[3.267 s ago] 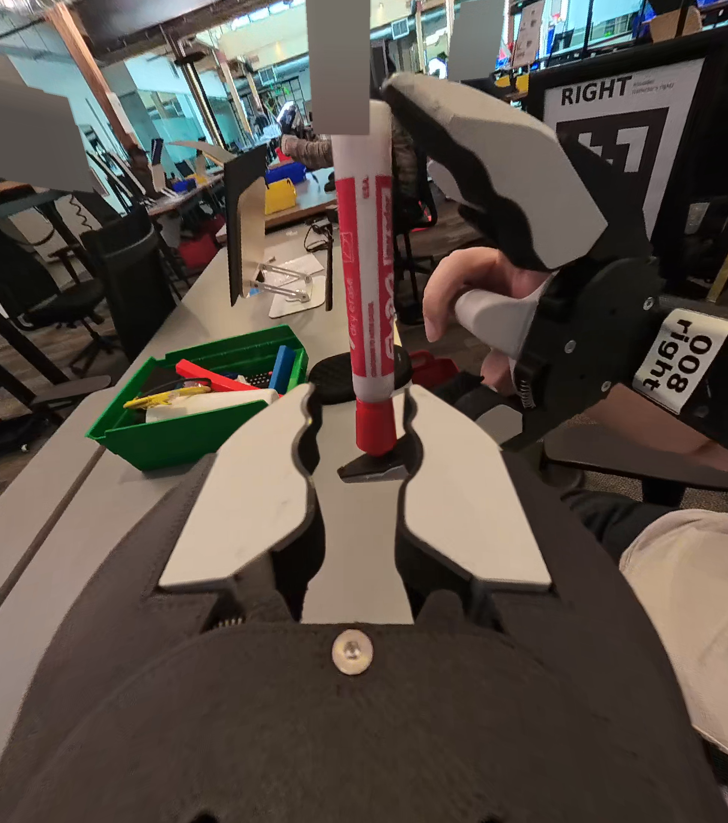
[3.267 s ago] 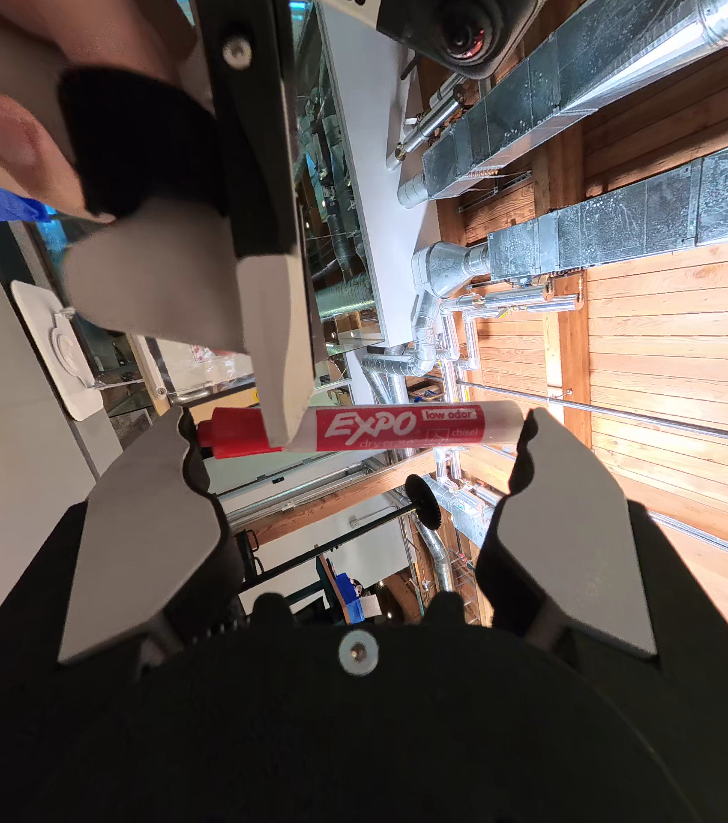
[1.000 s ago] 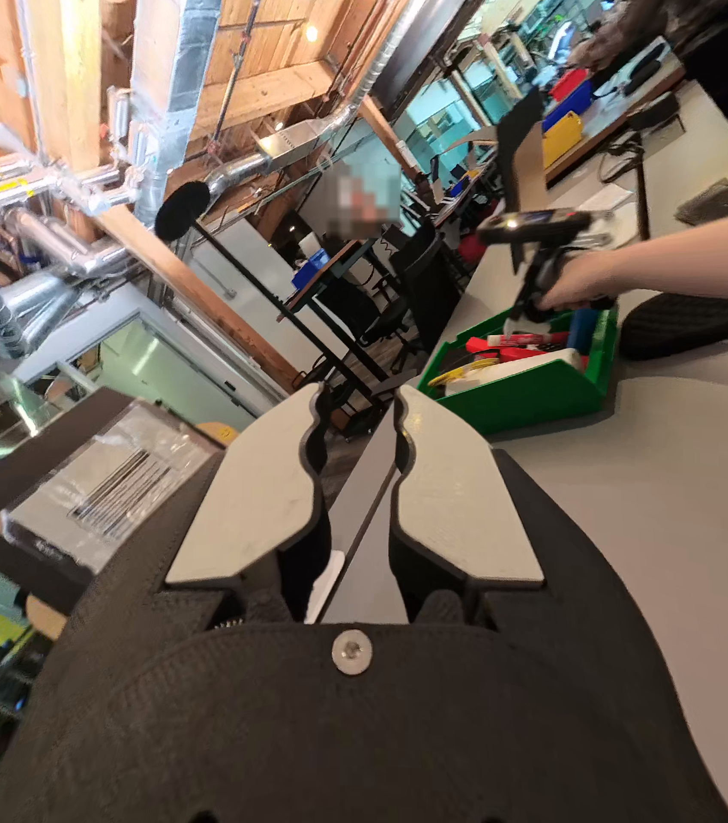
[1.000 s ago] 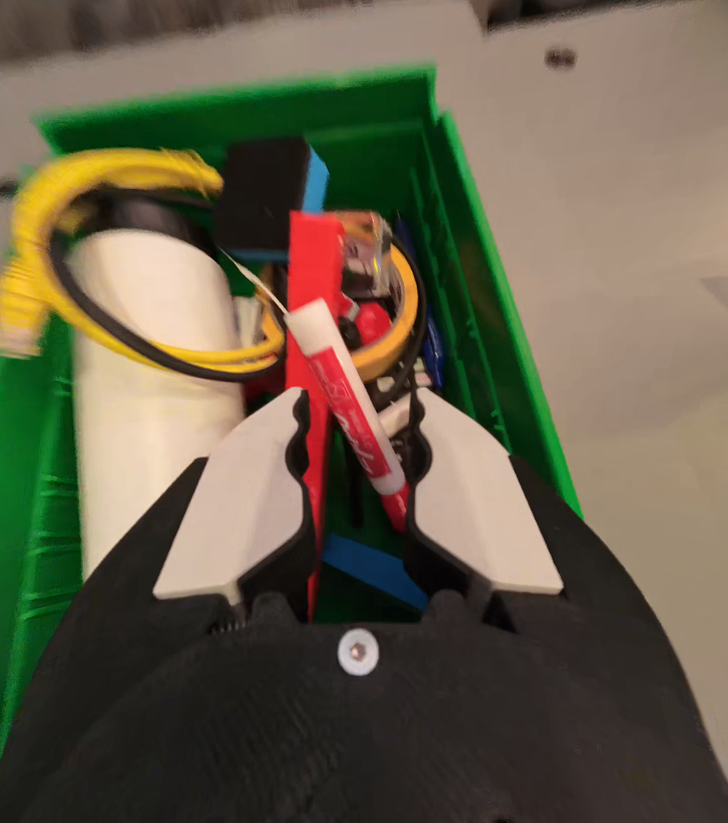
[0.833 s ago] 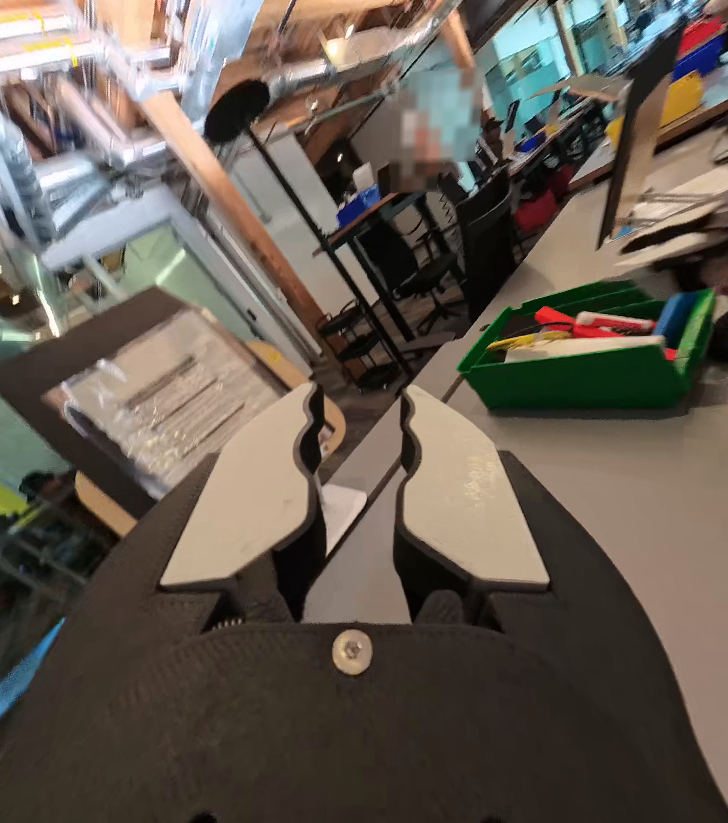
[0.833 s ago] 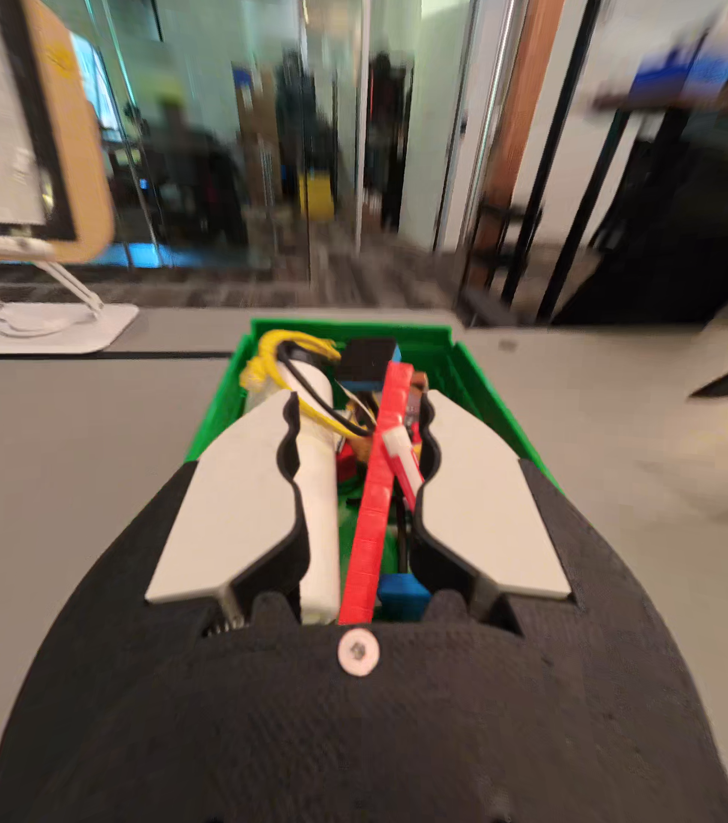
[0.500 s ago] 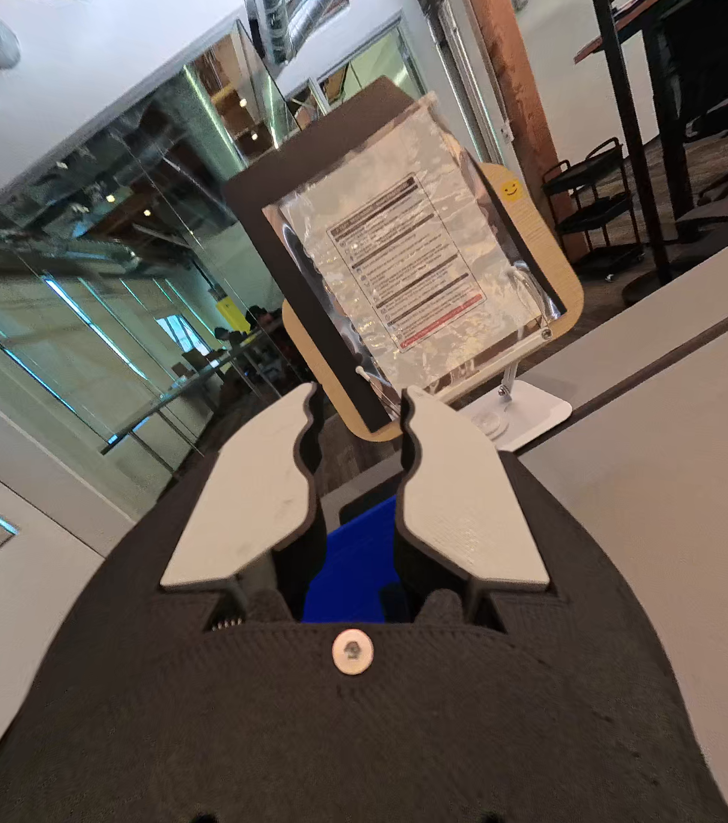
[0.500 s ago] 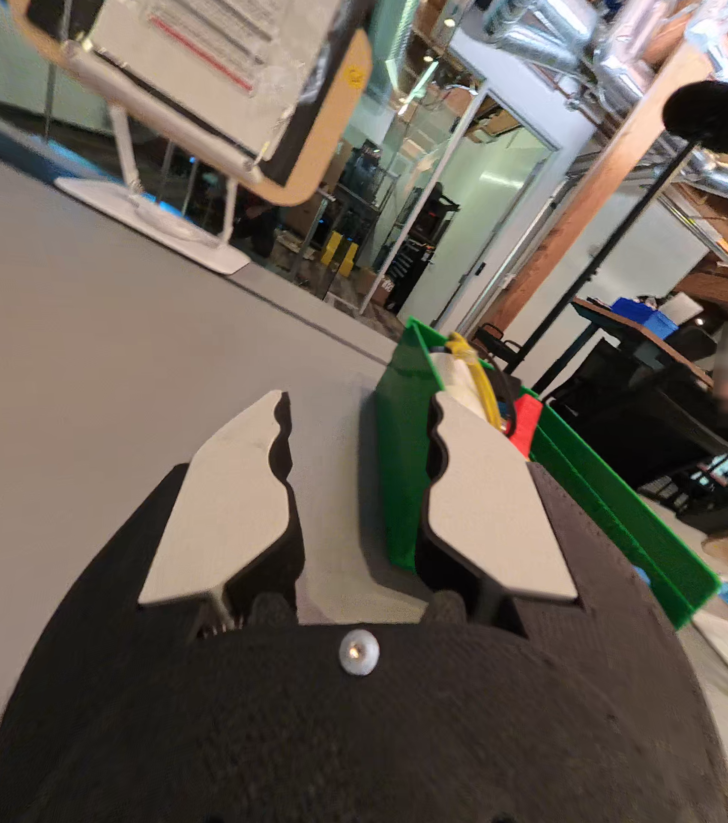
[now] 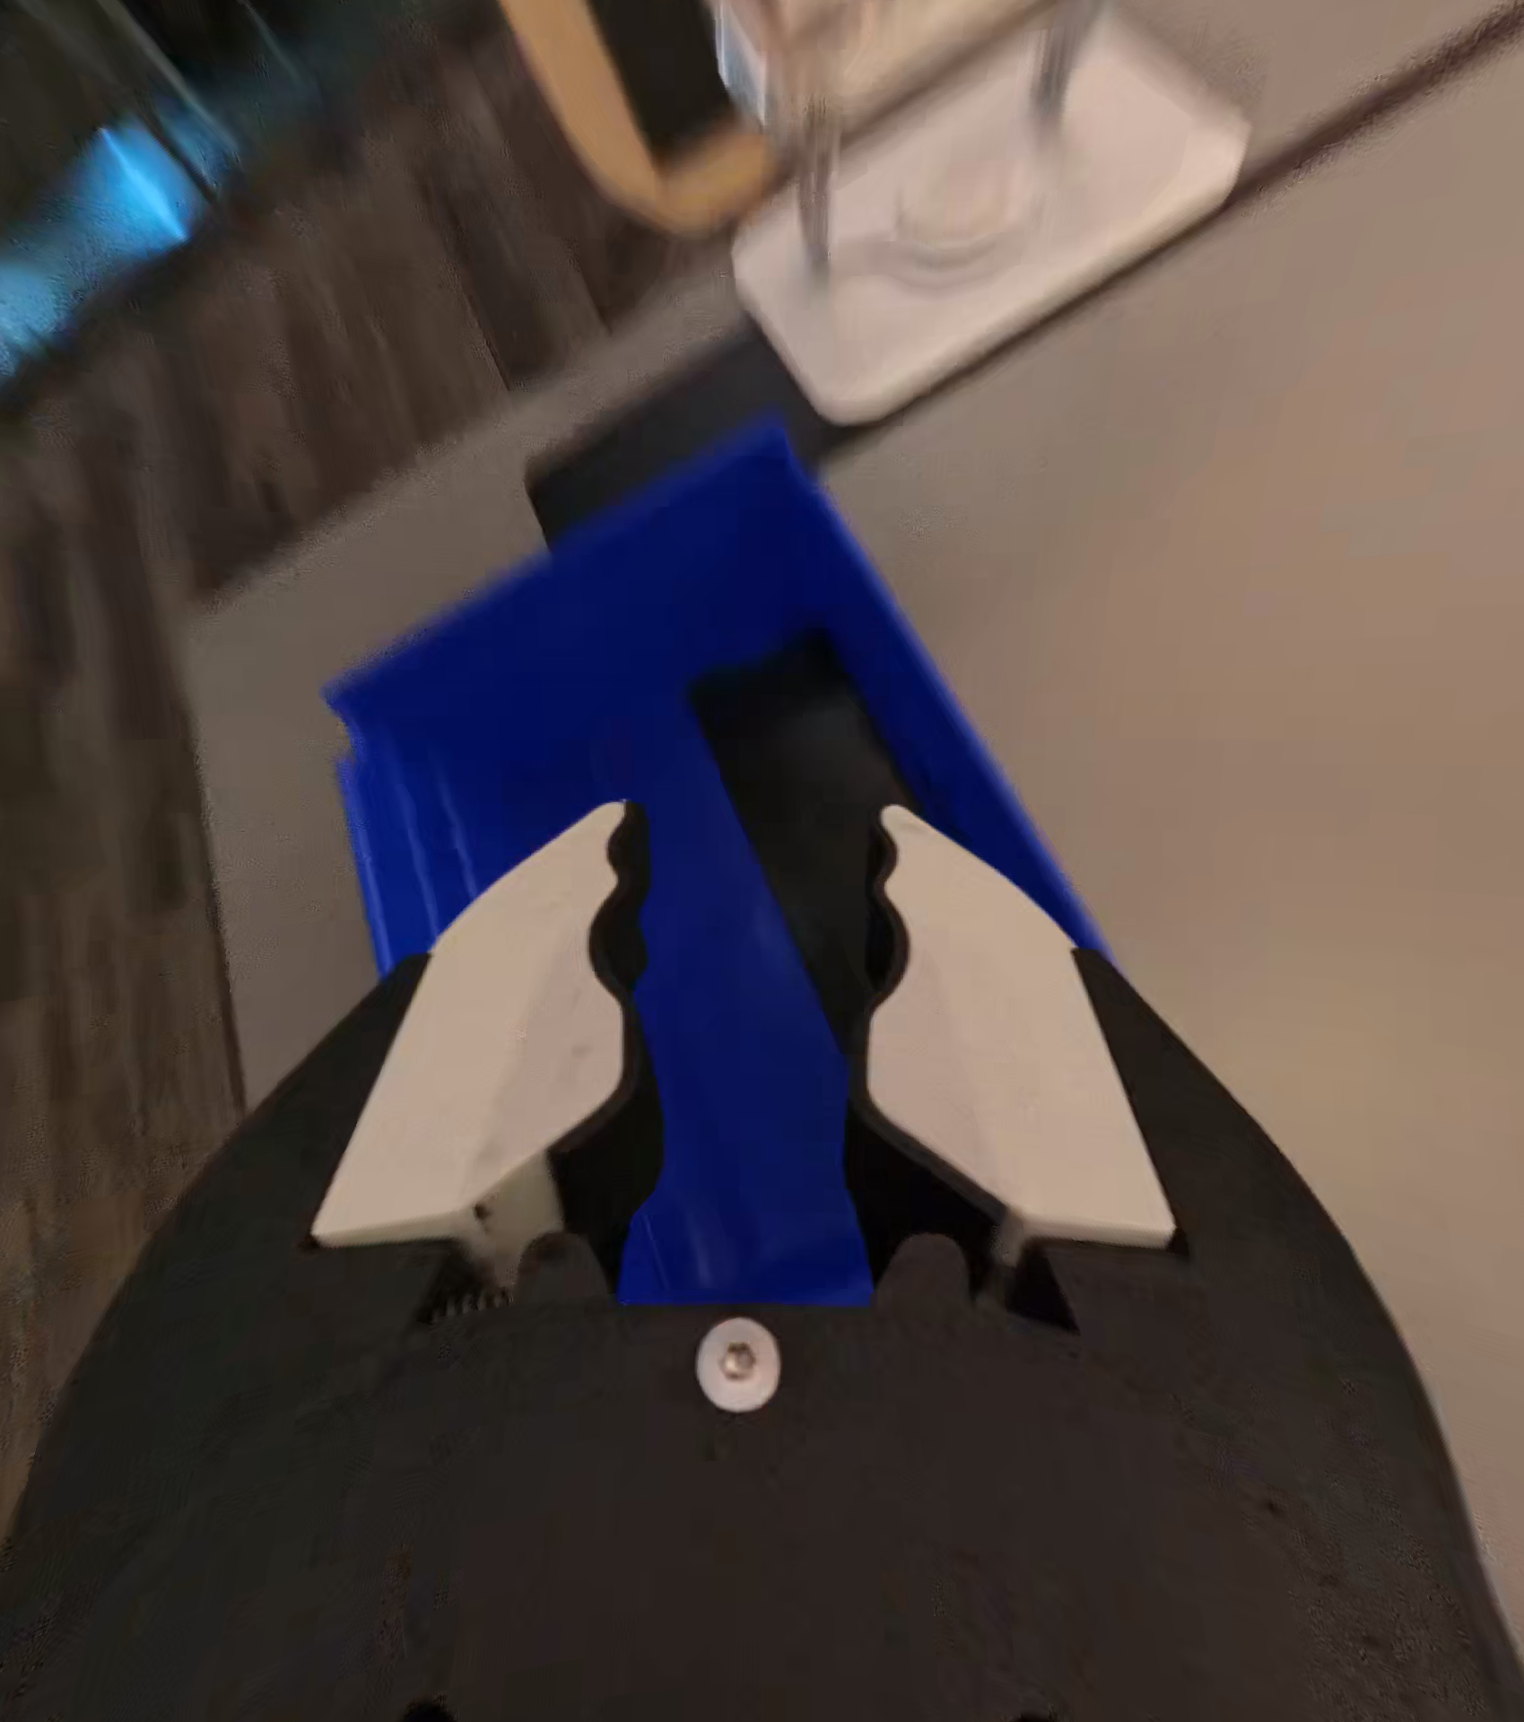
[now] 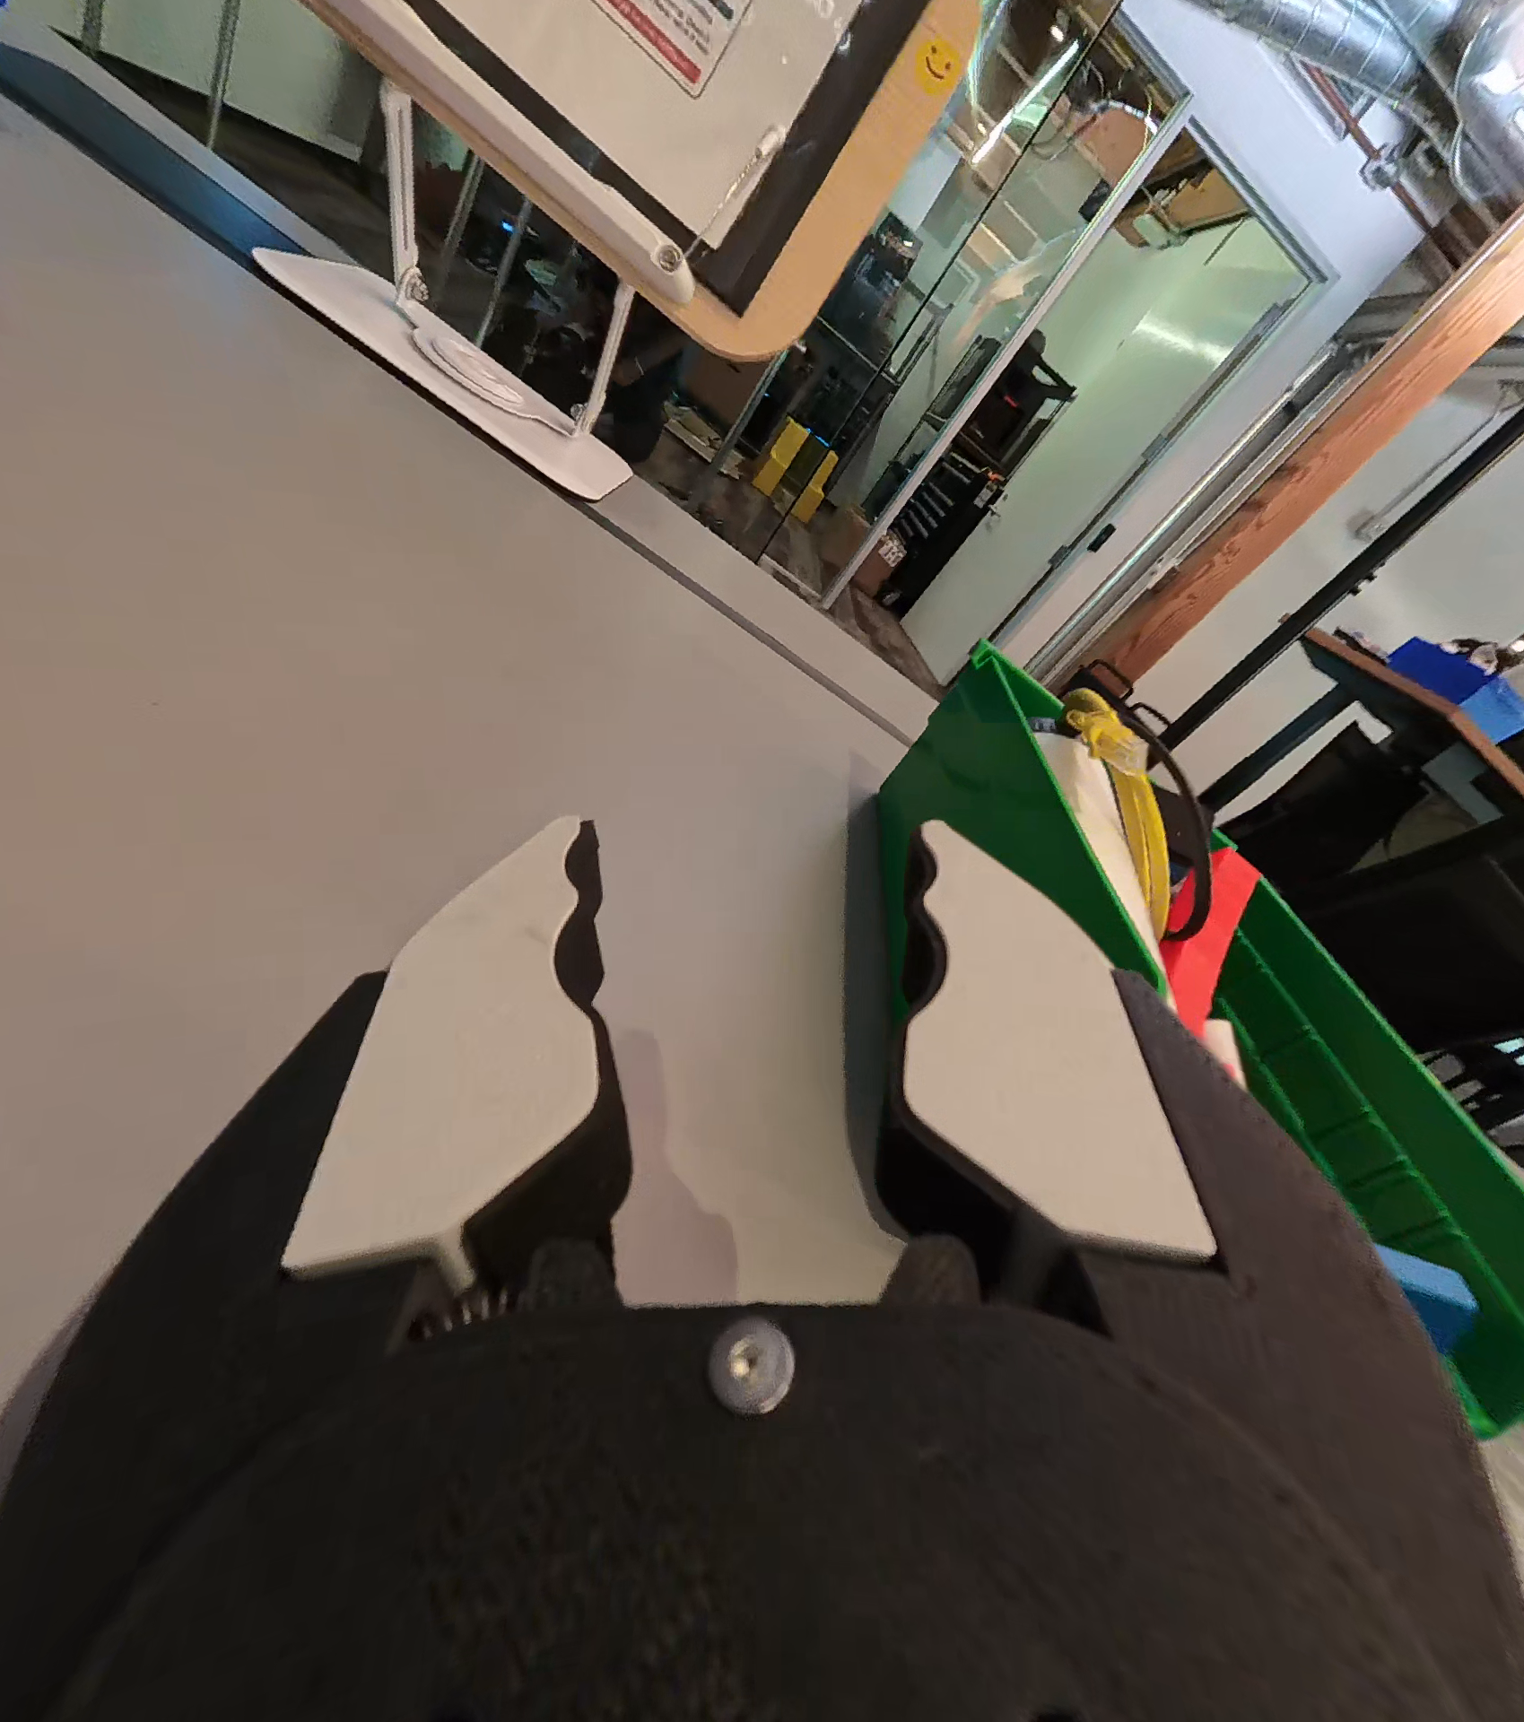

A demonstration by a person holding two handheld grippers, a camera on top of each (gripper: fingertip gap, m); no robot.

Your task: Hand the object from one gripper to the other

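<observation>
Tools spread, empty: left tool (image 9: 753, 820) now over blue bin (image 9: 609, 671); right tool (image 10: 753, 839) unmoved.

Matt grey table (image 10: 180, 606); glossy plastic green bin (image 10: 1000, 792) and blue bin (image 9: 646, 652); rough black gripper shells, smooth pale fingers (image 10: 478, 1025).

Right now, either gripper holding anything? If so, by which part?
Nothing is held. The left gripper has its jaws open over the blue bin; the right gripper has its jaws open over bare table, beside the green bin.
</observation>
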